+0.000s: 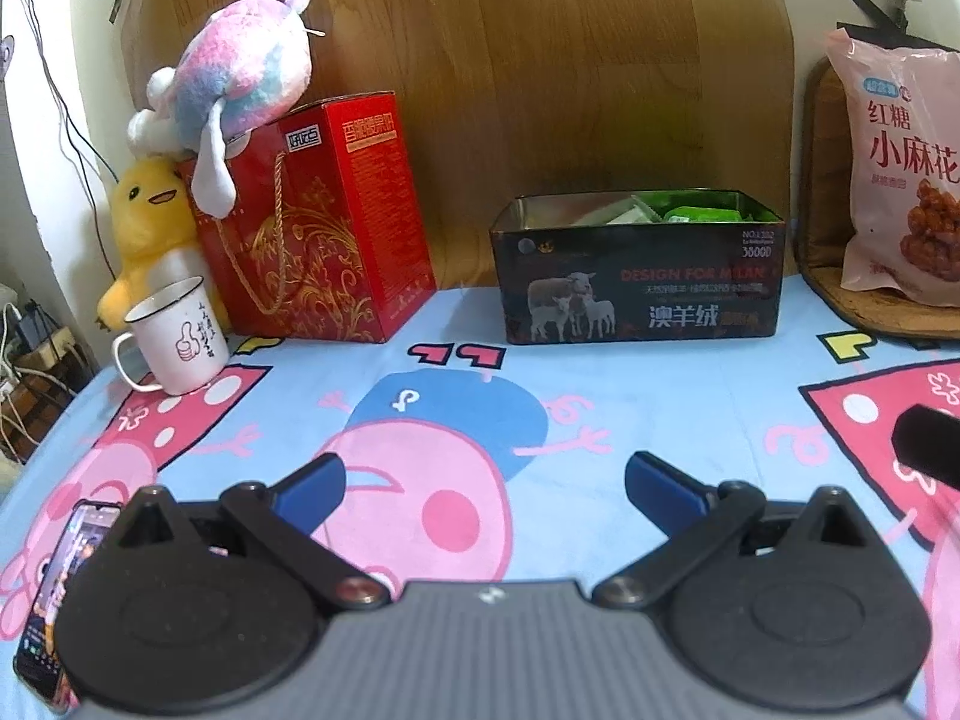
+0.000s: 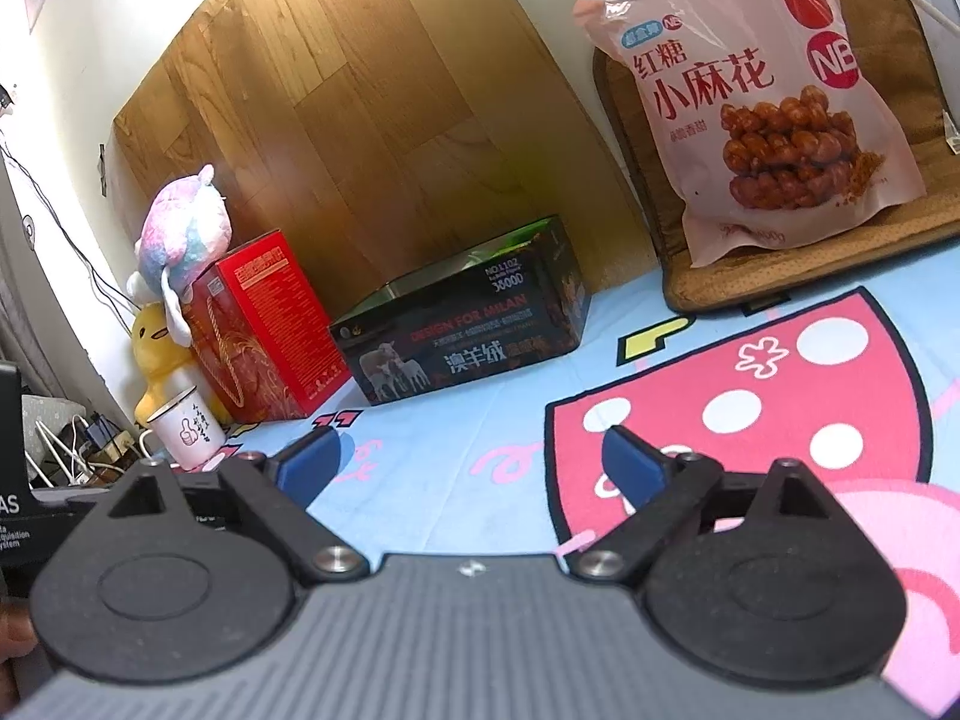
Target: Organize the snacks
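the pink snack bag (image 2: 774, 96) leans upright on a brown cushion (image 2: 750, 276), right of the open tin (image 2: 468, 324). it looks light, crinkly and slippery with brittle contents, so pinch the top seam. both the left gripper (image 1: 485, 483) and right gripper (image 2: 471, 459) hang with jaws wide and hold nothing.

Black tongs (image 1: 485, 489), blue pads (image 1: 315, 483), silver screws.

Ahead of the jaws, the dark tin (image 1: 637, 276) reads "DESIGN FOR MILAN", "澳羊绒" and "3800D". Further right, the pink snack bag (image 2: 774, 96) reads "红糖 小麻花" and "NB".
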`<state>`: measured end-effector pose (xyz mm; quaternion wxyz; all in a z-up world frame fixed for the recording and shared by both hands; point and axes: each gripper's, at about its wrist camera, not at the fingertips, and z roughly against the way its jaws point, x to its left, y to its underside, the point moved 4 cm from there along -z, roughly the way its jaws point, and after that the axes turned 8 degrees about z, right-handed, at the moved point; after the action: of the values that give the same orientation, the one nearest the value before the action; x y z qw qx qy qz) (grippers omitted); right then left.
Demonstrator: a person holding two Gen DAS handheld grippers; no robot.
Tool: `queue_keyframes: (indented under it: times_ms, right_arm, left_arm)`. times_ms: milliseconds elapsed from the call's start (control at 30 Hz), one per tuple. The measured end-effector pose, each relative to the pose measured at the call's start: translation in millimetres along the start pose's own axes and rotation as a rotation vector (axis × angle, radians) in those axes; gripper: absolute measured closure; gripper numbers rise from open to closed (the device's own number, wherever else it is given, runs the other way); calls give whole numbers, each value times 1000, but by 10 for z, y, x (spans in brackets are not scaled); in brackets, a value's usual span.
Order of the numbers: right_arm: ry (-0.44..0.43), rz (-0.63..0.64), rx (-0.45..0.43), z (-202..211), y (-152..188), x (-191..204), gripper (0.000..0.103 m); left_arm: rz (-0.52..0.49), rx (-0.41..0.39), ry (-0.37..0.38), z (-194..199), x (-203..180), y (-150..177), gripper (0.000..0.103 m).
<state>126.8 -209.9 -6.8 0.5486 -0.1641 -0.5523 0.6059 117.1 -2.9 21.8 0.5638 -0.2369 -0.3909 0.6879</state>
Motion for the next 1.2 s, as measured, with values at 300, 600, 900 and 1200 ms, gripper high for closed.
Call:
queue_keyframes:
  times_ms: [300, 600, 900, 1200]
  right_arm:
    - [0, 0, 0, -1, 2, -5, 7]
    - [-1, 0, 0, 1, 0, -5, 7]
    - [-21, 17, 2, 9, 2, 34, 7]
    - [-26, 9, 7, 0, 2, 19, 7]
  left_arm:
    - [16, 9, -18, -9, 30, 7, 0]
    - [33, 5, -49, -9, 111, -9, 0]
    - [32, 17, -59, -40, 125, 8, 0]
    - [24, 19, -50, -53, 106, 20, 0]
